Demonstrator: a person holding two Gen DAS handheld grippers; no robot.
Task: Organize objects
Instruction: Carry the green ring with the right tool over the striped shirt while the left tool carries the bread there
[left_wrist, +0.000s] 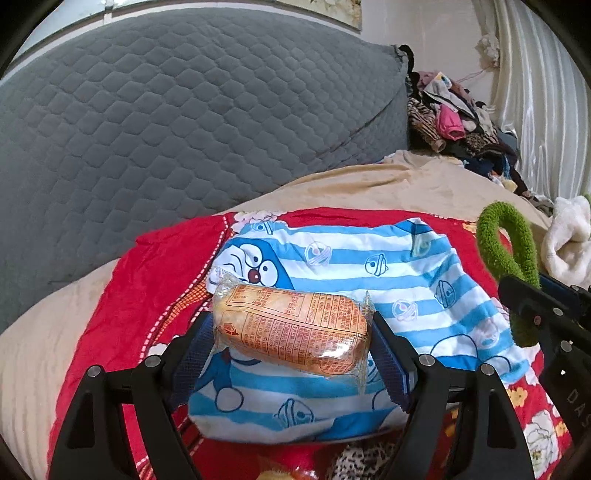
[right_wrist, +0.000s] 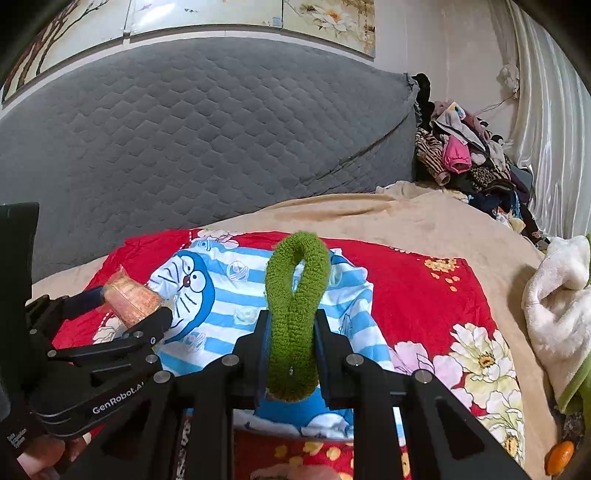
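Carrying a snack pack (left_wrist: 291, 328) in the left gripper's (left_wrist: 291, 334) wide jaws and a green loop (right_wrist: 295, 317) pinched in the right gripper's (right_wrist: 291, 354) narrow jaws, both above the striped cloth (left_wrist: 369, 266) mid-bed, with careful set-downs likely next.

Glossy clear plastic wraps the snack pack (left_wrist: 291, 328); the green loop (right_wrist: 295, 317) is fuzzy terry cloth

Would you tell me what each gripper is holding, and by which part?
Left gripper: wrapped snack pack, clamped by its two ends. Right gripper: green fuzzy loop, pinched near its lower end.
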